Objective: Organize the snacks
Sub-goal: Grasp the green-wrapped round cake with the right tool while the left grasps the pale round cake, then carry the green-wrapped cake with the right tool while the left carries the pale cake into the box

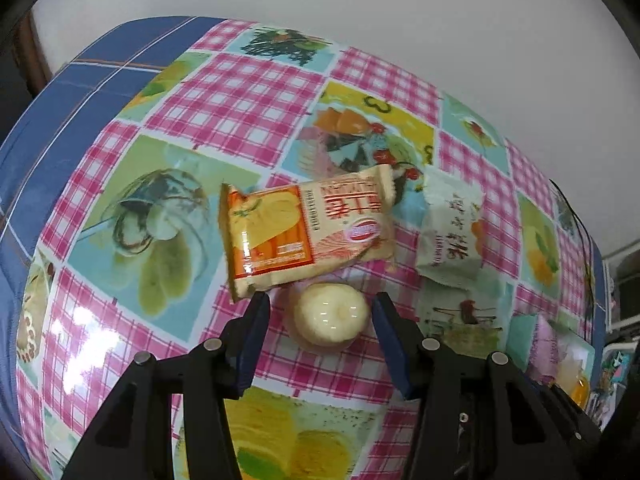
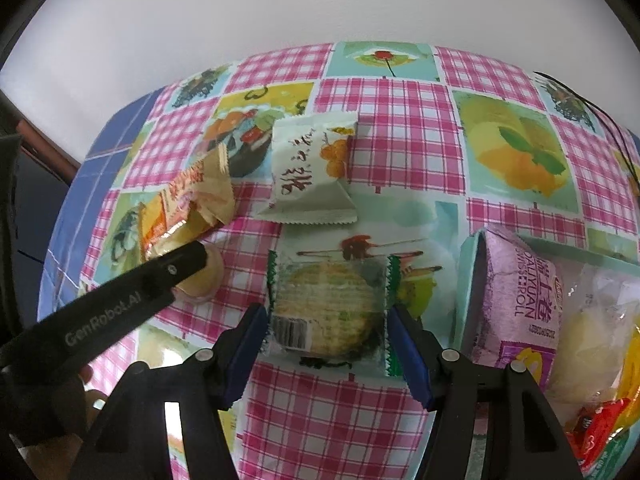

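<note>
1. Nearest in the right wrist view, the right gripper (image 2: 326, 320) points steeply down at the desk (image 2: 332, 404). Its fingers (image 2: 246, 344) stand at a middling gap on either side of a clear-wrapped round cracker (image 2: 328, 312) with green crimped ends. The pads sit right at the wrapper's ends; whether they press it I cannot tell.
2. Just to the right, a pale tray (image 2: 466, 280) holds a purple Swiss roll pack (image 2: 516, 300) and other wrapped snacks, leaving little room on that side.
3. In the left wrist view, the left gripper (image 1: 320, 312) also tilts steeply down. Its fingers (image 1: 256, 332) flank a small jelly cup (image 1: 331, 318), set rather narrow, with a gap visible on each side.
4. Just beyond the cup, an orange snack packet (image 1: 304, 232) lies nearly touching the left fingertip.
5. A white-green packet (image 1: 450, 236) lies just beside it to the right.
6. Farther out, the patterned cloth is open up to the desk's far edge, where a white wall (image 1: 400, 12) rises.
</note>
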Available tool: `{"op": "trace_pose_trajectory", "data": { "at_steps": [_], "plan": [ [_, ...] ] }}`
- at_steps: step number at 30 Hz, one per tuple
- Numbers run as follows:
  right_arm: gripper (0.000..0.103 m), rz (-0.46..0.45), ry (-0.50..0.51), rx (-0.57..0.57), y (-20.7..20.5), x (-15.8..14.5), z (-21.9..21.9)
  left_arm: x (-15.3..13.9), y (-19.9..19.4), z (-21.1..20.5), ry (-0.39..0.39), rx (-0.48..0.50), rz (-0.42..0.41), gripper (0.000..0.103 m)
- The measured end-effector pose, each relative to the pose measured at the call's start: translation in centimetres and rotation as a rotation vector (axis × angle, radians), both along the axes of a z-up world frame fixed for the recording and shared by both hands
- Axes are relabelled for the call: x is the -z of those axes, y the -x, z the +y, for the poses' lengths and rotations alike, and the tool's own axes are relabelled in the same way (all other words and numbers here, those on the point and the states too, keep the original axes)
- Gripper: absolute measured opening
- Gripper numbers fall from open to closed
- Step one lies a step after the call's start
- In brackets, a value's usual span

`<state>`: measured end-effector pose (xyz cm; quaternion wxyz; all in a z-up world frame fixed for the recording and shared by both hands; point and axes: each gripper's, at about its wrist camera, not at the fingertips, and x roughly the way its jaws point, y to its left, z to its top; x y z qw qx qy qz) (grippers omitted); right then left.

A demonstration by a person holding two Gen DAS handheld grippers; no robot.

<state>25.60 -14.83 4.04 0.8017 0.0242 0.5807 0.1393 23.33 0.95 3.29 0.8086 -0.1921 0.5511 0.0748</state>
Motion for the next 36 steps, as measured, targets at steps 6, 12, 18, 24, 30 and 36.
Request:
{"op": "trace_pose_trajectory", "data": {
  "at_steps": [6,12,18,24,30,36],
  "plan": [
    [0.067,-0.013,0.021,-0.007,0.0,0.2,0.7,0.4,0.0,-1.6,0.006,0.042,0.003,0.055],
    [0.067,-0.020,0.036,-0.007,-0.1,0.7,0.8,1.3,-0.1,-1.8,0.005,0.049,0.017,0.055],
    [0.071,-0.015,0.045,-0.013,-0.1,0.8,0.9,1.6,-0.5,-2.0,-0.051,0.055,0.025,0.055],
    [0.074,-0.002,0.032,-0.005,-0.1,1.0,0.7,1.6,-0.3,-1.0,-0.093,0.023,0.041,0.055],
    [0.075,0.009,0.015,-0.022,-0.1,1.2,1.2,1.7,-0.2,-0.5,-0.092,0.003,0.042,0.055],
    [0.077,-0.011,0.043,-0.042,0.0,1.3,2.2,1.6,-0.4,-1.2,-0.057,0.048,0.035,0.055]
  ]
}}
